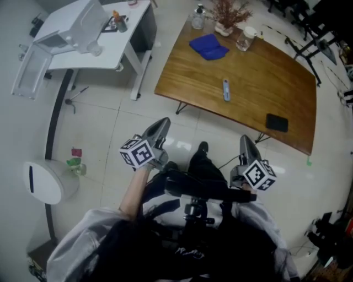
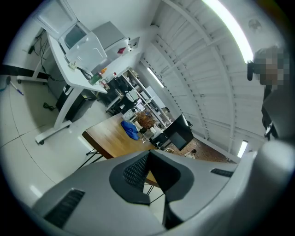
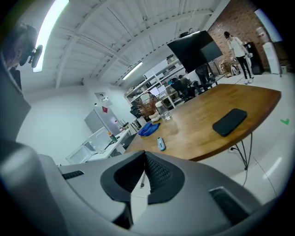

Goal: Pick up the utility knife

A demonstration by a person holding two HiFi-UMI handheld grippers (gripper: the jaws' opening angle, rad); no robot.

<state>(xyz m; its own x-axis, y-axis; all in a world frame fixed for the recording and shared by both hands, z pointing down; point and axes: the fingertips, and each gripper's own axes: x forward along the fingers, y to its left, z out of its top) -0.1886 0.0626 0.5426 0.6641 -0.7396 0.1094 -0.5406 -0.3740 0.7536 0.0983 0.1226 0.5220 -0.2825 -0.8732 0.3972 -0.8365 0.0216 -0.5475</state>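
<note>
The utility knife [image 1: 225, 90], a small grey-blue bar, lies near the middle of the wooden table [image 1: 259, 82]. It also shows in the right gripper view as the knife [image 3: 160, 144], left of the black phone. Both grippers hang over the tiled floor, short of the table's near edge. My left gripper [image 1: 163, 122] is shut and holds nothing; its view has the jaws [image 2: 148, 154] closed tip to tip, aimed at the table's corner [image 2: 108, 138]. My right gripper [image 1: 244, 139] is shut and empty too, its tips [image 3: 144, 154] pointing toward the knife.
On the table are a blue cloth [image 1: 208, 46], a black phone [image 1: 276, 122], a glass jar [image 1: 246, 38] and a vase of dried plants [image 1: 226, 16]. A white desk [image 1: 94, 33] with a machine stands at the left. A person [image 3: 237, 48] stands far off.
</note>
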